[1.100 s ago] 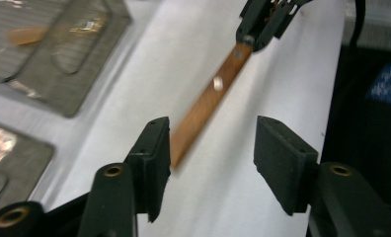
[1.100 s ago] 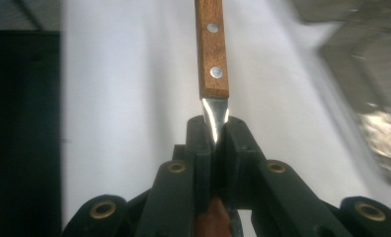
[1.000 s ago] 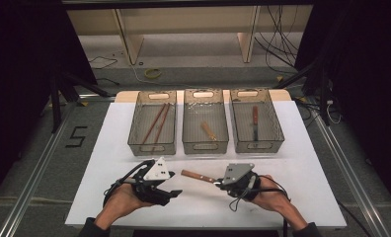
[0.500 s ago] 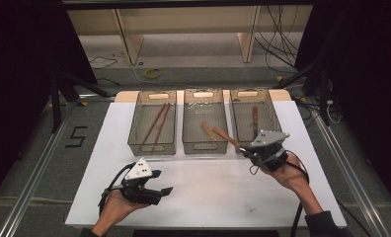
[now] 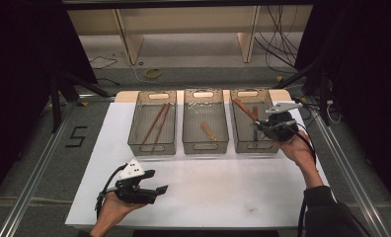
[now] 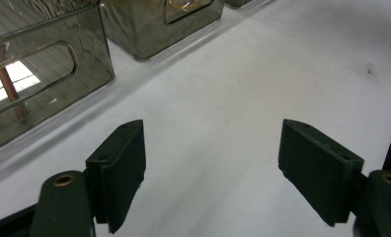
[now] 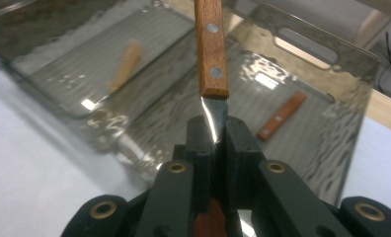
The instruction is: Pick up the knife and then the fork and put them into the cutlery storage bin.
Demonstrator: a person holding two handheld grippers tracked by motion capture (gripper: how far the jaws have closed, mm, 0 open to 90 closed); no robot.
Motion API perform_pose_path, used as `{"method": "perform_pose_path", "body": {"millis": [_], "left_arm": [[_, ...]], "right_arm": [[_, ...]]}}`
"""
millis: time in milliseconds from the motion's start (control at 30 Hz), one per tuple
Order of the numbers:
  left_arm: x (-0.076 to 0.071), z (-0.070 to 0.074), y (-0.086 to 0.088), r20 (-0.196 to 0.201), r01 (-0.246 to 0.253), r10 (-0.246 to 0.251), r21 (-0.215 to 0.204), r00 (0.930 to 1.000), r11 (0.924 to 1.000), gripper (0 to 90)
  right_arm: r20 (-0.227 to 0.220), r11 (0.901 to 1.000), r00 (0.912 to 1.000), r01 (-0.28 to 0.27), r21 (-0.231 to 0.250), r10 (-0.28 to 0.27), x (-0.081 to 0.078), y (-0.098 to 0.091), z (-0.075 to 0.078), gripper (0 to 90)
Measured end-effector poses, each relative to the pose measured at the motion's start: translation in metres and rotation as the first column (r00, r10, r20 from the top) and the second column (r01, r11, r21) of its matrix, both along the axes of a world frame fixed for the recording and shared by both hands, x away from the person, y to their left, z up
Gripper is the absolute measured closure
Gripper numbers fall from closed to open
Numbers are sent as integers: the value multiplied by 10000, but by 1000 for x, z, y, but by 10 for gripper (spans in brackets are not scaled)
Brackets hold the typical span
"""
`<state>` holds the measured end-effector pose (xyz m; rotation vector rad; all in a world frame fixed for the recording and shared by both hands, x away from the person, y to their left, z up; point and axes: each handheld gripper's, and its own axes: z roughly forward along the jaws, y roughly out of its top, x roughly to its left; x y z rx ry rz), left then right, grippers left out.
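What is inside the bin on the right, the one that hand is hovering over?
A wooden-handled knife lies on the right bin's floor. The right gripper and its held knife hide part of the bin.

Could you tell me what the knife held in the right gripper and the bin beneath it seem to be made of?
Knife: the handle looks like reddish-brown wood with two metal rivets; the blade looks like polished steel, judging by its mirror-like shine. Right bin: probably clear, smoke-tinted plastic, since the rippled, glossy walls show things through them. Right gripper: matte black jaws.
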<state>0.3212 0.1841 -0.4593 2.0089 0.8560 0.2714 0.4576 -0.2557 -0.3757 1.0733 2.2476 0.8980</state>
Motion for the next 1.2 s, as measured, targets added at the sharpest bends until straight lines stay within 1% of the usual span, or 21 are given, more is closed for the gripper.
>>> {"method": "perform_pose_path", "body": {"millis": [133,200,400,500,600,667,733,767,867,900,933,967,1100,1133,1200], "left_arm": [[-1,-2,0,-67,-23,23,21,10000,10000,251],[0,-2,0,-70,-45,45,13,10000,10000,250],[0,-4,0,-215,-52,53,35,9998,10000,241],[0,-5,0,-195,-51,52,24,9998,10000,241],[0,-4,1,-185,-89,88,-22,9998,10000,241],[1,-4,1,-167,-126,125,-51,9998,9999,240],[1,-5,2,-176,-142,140,-102,9997,9998,238],[1,-5,2,-177,-155,153,-114,9997,9998,238],[1,-5,3,-155,-201,199,-160,9997,9997,236],[1,-5,3,-146,-212,209,-165,9997,9996,236],[1,-5,3,-143,-220,217,-175,9997,9996,236],[1,-5,3,-144,-209,207,-161,9997,9997,235],[2,-5,4,-154,-263,260,-196,9995,9995,233],[2,-5,4,-128,-286,283,-227,9995,9993,233],[2,-4,5,-119,-319,315,-282,9994,9991,233]], "right_arm": [[-219,9986,9984,528,35,-527,18,-2,0,830],[-432,9969,9960,782,40,-780,28,-1,-2,829],[-962,9879,9833,1528,-282,-1548,56,5,-12,828],[-1158,9844,9780,1691,-481,-1736,66,9,-17,827],[-1299,9809,9726,1880,-502,-1930,74,11,-22,826],[-1442,9778,9673,2034,-496,-2085,78,12,-25,822],[-1508,9748,9633,2155,-582,-2219,82,13,-28,817],[-1632,9733,9597,2228,-544,-2288,83,13,-29,808],[-1803,9717,9551,2354,-203,-2352,85,13,-31,618],[-1814,9710,9544,2388,-127,-2370,86,13,-30,587],[-1823,9717,9551,2359,-81,-2334,85,13,-29,578],[-1820,9739,9575,2270,-38,-2239,84,13,-27,567],[-1618,9774,9655,2101,215,-2040,77,13,-18,512],[-1631,9787,9669,2034,272,-1964,74,14,-16,497],[-1597,9825,9720,1813,414,-1727,68,15,-13,474]]}}
